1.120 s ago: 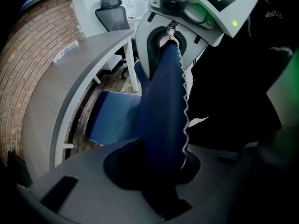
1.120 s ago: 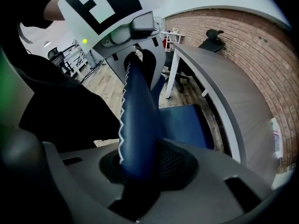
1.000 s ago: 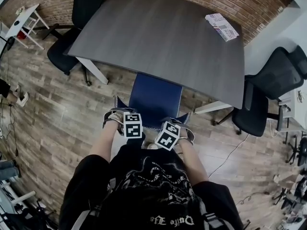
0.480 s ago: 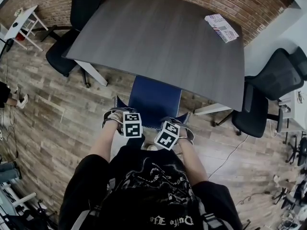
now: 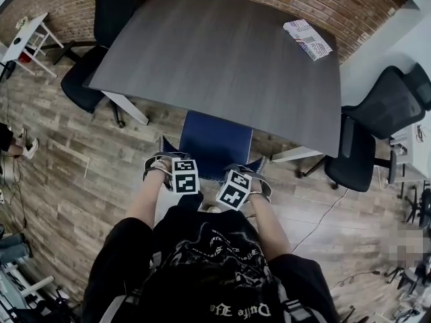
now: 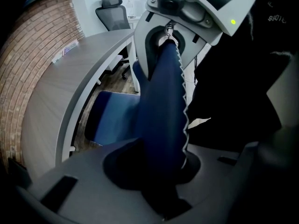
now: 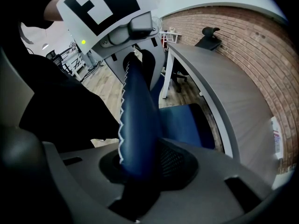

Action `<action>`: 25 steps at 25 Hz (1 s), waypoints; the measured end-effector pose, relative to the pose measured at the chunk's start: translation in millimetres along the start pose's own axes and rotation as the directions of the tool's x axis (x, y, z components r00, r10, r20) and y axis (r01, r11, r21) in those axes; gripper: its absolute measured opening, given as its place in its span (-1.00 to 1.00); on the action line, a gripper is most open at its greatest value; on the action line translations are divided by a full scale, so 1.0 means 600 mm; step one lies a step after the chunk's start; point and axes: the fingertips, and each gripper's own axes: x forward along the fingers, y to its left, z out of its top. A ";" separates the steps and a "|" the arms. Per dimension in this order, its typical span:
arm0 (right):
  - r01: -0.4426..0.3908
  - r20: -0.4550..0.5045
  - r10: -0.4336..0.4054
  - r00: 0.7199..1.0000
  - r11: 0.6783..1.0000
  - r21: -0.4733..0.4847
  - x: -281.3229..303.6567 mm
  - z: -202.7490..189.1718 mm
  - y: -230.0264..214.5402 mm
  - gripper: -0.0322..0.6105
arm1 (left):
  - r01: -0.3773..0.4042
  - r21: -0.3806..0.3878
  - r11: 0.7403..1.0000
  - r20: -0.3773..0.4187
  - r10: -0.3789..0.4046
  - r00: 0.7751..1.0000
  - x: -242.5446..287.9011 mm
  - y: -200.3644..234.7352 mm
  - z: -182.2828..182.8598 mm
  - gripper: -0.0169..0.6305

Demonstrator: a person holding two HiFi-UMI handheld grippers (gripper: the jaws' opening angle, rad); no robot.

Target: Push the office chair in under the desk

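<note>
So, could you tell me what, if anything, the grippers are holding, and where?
The left gripper and right gripper each clamp the blue office chair by the top edge of its backrest.

The office chair (image 5: 217,143) stands at the near edge of the counter (image 5: 222,52), with its seat front beneath it. The left claw (image 5: 168,160) clamps the backrest's left end and the right claw (image 5: 252,179) its right end. A packet (image 5: 308,38) lies on the counter's far right corner. A second chair (image 5: 101,52) stands at the counter's left end, a third chair (image 5: 377,123) at its right.
</note>
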 end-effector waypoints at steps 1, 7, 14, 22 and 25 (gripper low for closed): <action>-0.001 -0.001 0.001 1.000 1.000 0.000 0.000 0.000 -0.003 -0.59 | 0.002 0.003 1.000 0.000 -0.002 1.000 0.000 0.002 0.001 -0.65; 0.002 -0.003 -0.002 1.000 1.000 0.009 0.004 0.003 -0.015 -0.59 | 0.001 0.018 1.000 -0.002 -0.001 1.000 0.001 0.016 -0.001 -0.64; 0.000 -0.003 0.000 1.000 1.000 0.013 0.006 0.012 -0.029 -0.59 | 0.009 0.034 0.999 -0.002 -0.009 1.000 0.000 0.033 -0.006 -0.64; 0.005 -0.008 -0.005 1.000 1.000 0.021 0.010 0.017 -0.049 -0.59 | 0.008 0.046 0.999 0.000 -0.008 1.000 0.002 0.055 -0.007 -0.64; 0.003 -0.010 -0.002 1.000 1.000 0.021 0.011 0.017 -0.053 -0.58 | -0.005 0.052 0.999 0.006 0.004 1.000 0.002 0.061 -0.006 -0.64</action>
